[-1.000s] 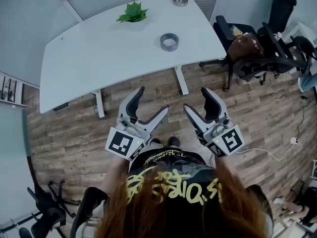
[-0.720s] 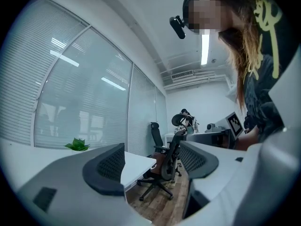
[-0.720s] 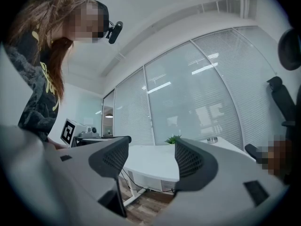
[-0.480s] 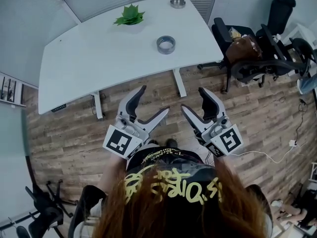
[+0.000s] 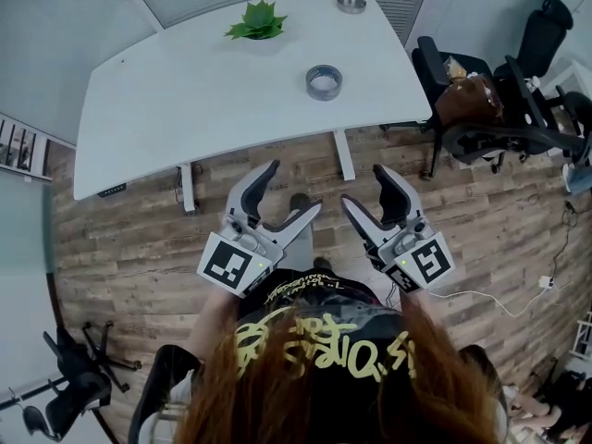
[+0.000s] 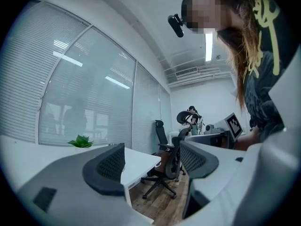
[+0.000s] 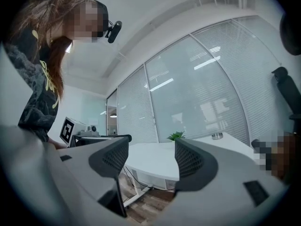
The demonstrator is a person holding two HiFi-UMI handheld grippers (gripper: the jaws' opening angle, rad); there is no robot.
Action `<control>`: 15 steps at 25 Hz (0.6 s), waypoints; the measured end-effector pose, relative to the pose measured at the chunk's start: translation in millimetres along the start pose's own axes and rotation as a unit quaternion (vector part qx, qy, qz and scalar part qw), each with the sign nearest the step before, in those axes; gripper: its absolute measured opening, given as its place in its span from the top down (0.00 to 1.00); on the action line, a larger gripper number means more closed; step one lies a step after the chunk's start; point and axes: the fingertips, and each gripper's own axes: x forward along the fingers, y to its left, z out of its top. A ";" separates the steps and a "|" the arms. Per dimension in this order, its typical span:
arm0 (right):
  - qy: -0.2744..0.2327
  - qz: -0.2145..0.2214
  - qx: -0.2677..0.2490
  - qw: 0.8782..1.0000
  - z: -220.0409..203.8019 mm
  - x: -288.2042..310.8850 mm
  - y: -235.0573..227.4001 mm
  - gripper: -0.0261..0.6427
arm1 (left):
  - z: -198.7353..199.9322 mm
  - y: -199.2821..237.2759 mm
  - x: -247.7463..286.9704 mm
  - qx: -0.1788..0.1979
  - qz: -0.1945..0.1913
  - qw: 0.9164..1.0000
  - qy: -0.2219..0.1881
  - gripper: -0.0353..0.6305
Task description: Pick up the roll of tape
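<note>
Tape roll (image 5: 324,82) lies flat on the white table (image 5: 166,109), in the upper middle of the head view and towards the tabletop's right end, near its lower edge. A small green plant (image 5: 256,21) sits higher up by the table's top edge, and a little metal bowl (image 5: 351,3) stands at the top right corner of the tabletop. Nothing touches the roll.

Both grippers are low in the frame, over the wooden floor (image 5: 120,239) and well apart from the table. The left gripper (image 5: 293,188) sits left of centre with its jaws spread wide. Its own view shows only air, the table edge (image 6: 141,161) and an office chair (image 6: 164,166) between the dark pads (image 6: 110,166), with the plant (image 6: 81,141) at the left. The right gripper (image 5: 363,185) sits just right of centre, also gaping and holding nothing. In its own view the table (image 7: 150,159) lies beyond the parted pads (image 7: 190,159), with the plant (image 7: 176,135) and the bowl (image 7: 217,136) on top of it.

Dark office chairs (image 5: 499,109) crowd the right side of the head view.
</note>
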 end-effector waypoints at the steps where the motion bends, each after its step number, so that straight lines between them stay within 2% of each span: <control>1: -0.003 -0.003 -0.005 1.000 0.6 4.1 -4.1 0.53 | -0.6 4.8 3.2 -0.001 0.000 1.000 -0.002 0.40; 7: 0.006 -0.018 -0.015 1.000 4.2 28.5 -27.0 0.53 | -6.8 31.5 37.8 -0.005 -0.027 1.000 0.003 0.40; 12: 0.003 -0.036 -0.022 0.999 8.9 58.9 -60.0 0.53 | -4.2 60.1 77.9 0.003 -0.054 0.998 -0.016 0.40; 15: 0.009 -0.043 -0.024 0.999 11.0 80.0 -79.5 0.53 | -5.6 82.4 99.5 -0.002 -0.065 0.998 -0.011 0.40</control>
